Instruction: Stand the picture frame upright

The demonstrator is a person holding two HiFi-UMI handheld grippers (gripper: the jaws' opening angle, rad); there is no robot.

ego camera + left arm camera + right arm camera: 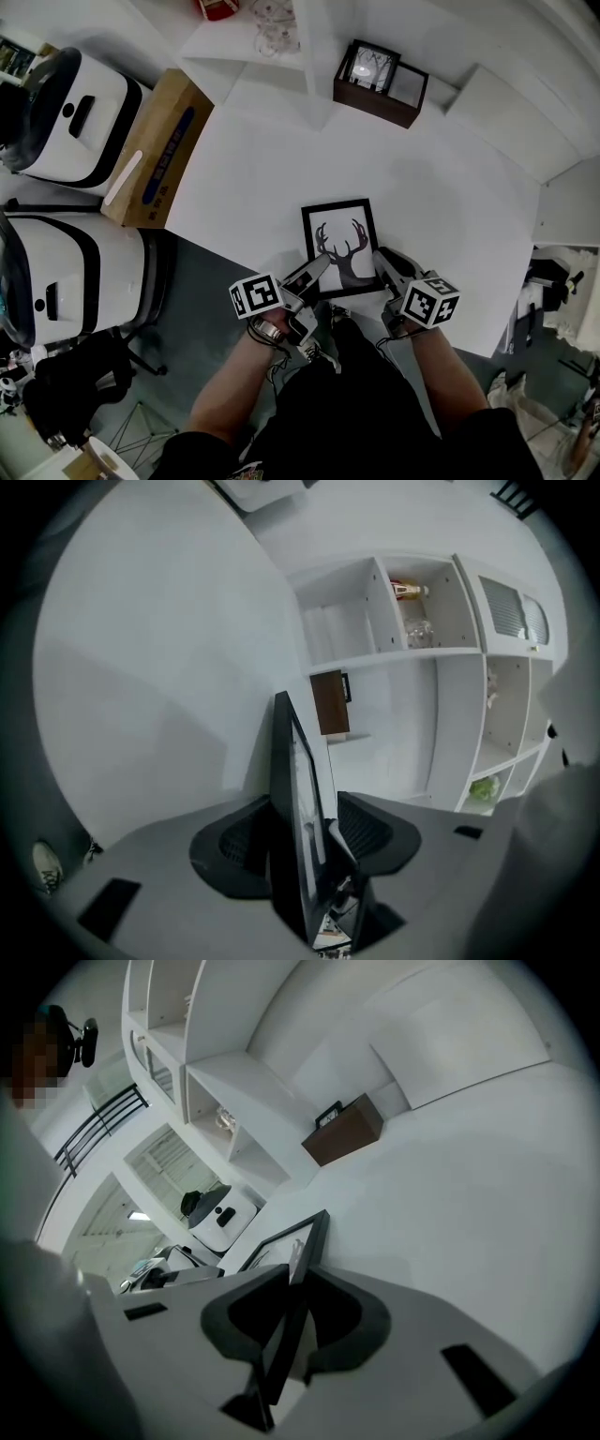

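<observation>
A black picture frame (342,246) with a deer print faces up near the front edge of the white table (450,216). My left gripper (317,272) grips its near left corner and my right gripper (382,262) its near right corner. In the left gripper view the picture frame (291,799) runs edge-on between the jaws of the left gripper (305,841), with both pads against it and the jaws spread wide. In the right gripper view the right gripper (295,1321) is shut on the thin edge of the picture frame (295,1241). How far the frame is lifted is unclear.
A brown wooden box (380,82) holding small framed pictures stands at the table's back, against white shelves (422,649). A cardboard box (159,150) and white machines (75,117) are on the floor at the left. The table's front edge is right under the grippers.
</observation>
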